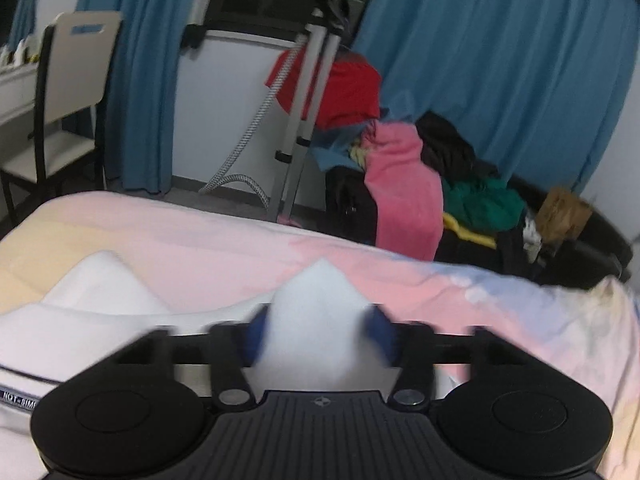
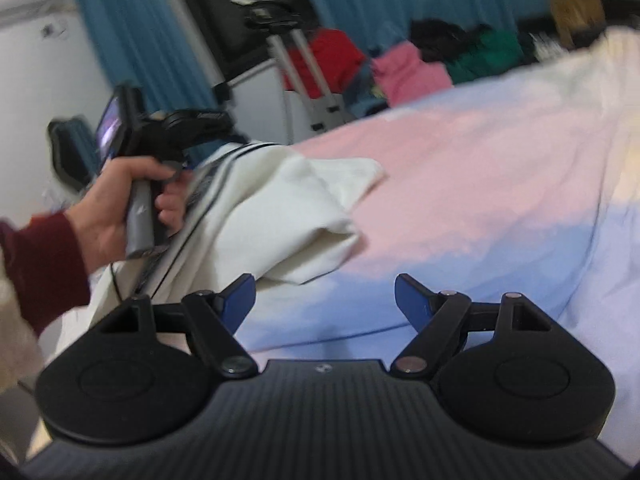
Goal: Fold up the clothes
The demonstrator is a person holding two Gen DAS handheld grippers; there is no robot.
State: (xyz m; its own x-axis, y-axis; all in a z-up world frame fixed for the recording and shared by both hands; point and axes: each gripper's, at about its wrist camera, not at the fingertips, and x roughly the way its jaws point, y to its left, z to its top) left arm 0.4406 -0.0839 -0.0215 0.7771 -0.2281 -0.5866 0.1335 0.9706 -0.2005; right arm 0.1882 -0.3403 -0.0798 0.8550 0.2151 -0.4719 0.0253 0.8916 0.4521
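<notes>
A white garment (image 1: 80, 320) with thin dark stripes lies on the pastel pink and blue bed sheet (image 1: 400, 276). My left gripper (image 1: 320, 332) is closed on a bunched peak of this white cloth, which sticks up between its blue pads (image 1: 256, 332). In the right wrist view the garment (image 2: 288, 216) hangs in folds from the left gripper, held by a hand (image 2: 120, 200) in a dark red sleeve. My right gripper (image 2: 325, 300) is open and empty, low over the sheet (image 2: 480, 184), just right of the garment's lower edge.
Beyond the bed's far edge a pile of clothes (image 1: 404, 184) in red, pink, green and black lies on dark luggage. A garment steamer stand (image 1: 304, 120) and blue curtains (image 1: 500, 60) stand behind. A chair (image 1: 64, 92) is at far left.
</notes>
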